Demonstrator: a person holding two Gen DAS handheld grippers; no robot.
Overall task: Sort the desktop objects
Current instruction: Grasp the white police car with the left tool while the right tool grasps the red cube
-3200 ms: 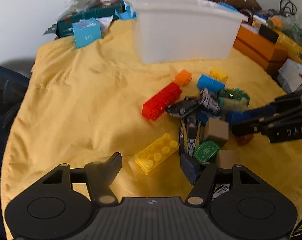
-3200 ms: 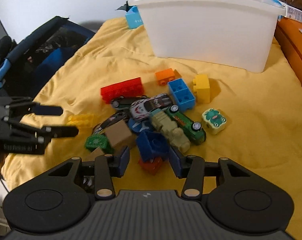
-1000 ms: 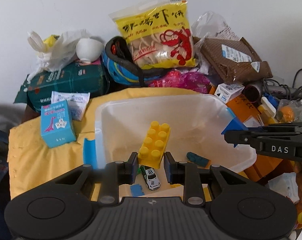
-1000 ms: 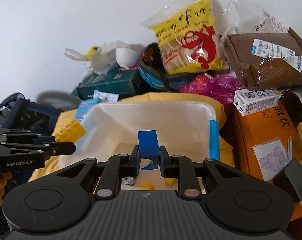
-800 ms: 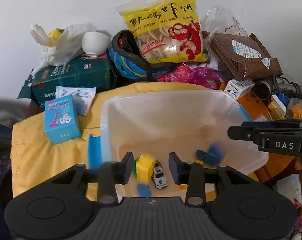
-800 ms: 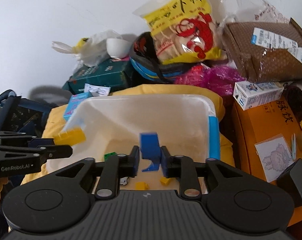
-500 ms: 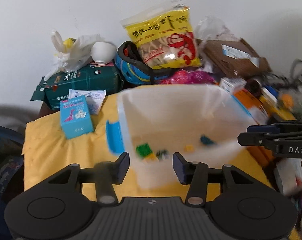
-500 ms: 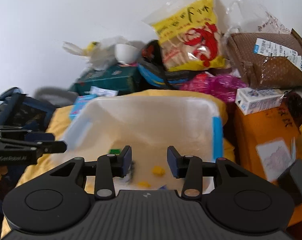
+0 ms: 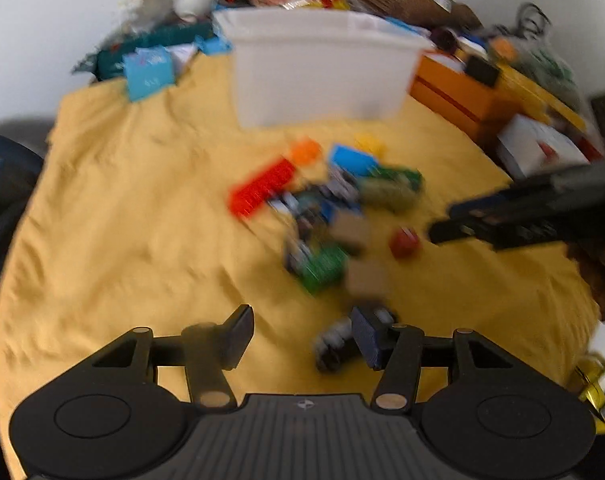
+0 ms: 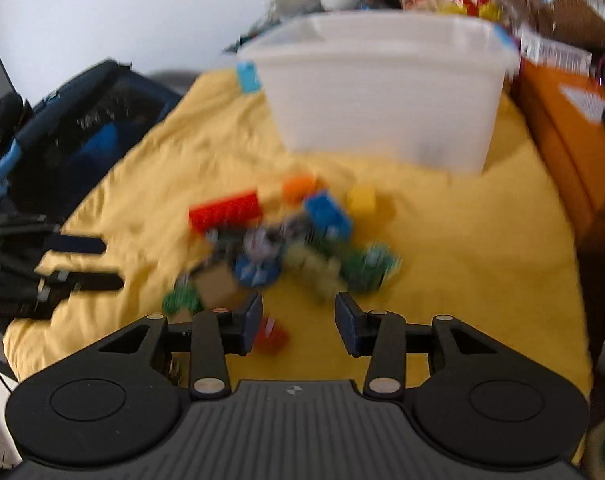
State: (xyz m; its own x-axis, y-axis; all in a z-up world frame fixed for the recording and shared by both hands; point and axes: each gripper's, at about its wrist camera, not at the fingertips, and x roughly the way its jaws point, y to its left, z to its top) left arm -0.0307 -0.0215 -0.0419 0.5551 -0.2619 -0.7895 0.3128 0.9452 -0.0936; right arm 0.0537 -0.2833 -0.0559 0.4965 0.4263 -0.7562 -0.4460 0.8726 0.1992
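Toys lie heaped at the middle of the yellow cloth [image 9: 122, 208], with the white plastic bin [image 9: 318, 76] standing toward its far edge. We find the left gripper [image 9: 298, 334] with jaws spread and nothing between them, poised above the near side of the heap; a small dark toy car [image 9: 334, 346] sits just beside its right finger. The right gripper [image 10: 298, 322] is likewise spread and empty, hanging over the near edge of the heap, with a small red block [image 10: 272, 336] just beside its left finger.

We note a long red brick [image 9: 262, 190], an orange block [image 9: 305, 150], a blue block [image 9: 352, 160], a yellow block [image 10: 361, 199], green pieces and tan cubes, all packed close and partly touching. Both views are smeared by motion, so finer identities cannot be settled.

Risks, in our judgement: the pieces crowd one another, so a closing jaw may catch two at once or knock a neighbour aside. Both grippers work the same heap and could collide. The cloth is wrinkled and may snag a fingertip. Rounded cars may roll or slip from the pads.
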